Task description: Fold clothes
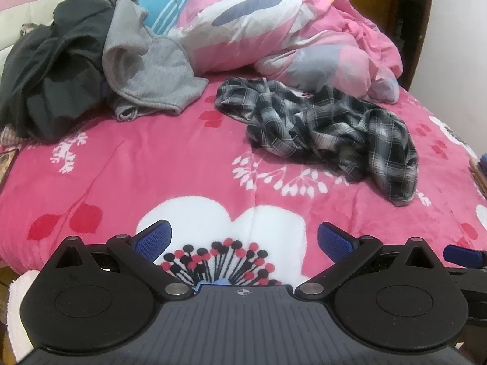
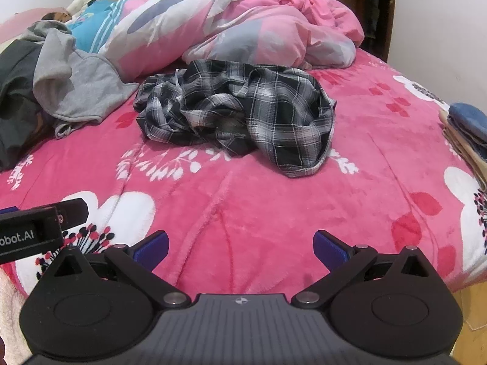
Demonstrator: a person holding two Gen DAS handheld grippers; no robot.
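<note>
The left gripper (image 1: 244,238) and right gripper (image 2: 241,248) hang low over the near edge of the bed, jaws spread wide and empty. Well ahead lies the crumpled black-and-white plaid cotton shirt (image 2: 243,112), unfolded in a heap. It looks light, limp and easily bunched; a hem edge or collar seems the best hold. Beneath is a plush pink flowered blanket (image 2: 274,206), soft and yielding. A grey sweatshirt (image 1: 146,70), dark clothes (image 1: 51,70) and a pink quilt (image 1: 304,30) lie beyond.

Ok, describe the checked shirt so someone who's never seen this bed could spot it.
On the pink floral blanket, look just in front of the bunched pink duvet. The plaid shirt lies crumpled there alone, black-and-white checked, unlike the plain grey garment to its left.
</note>
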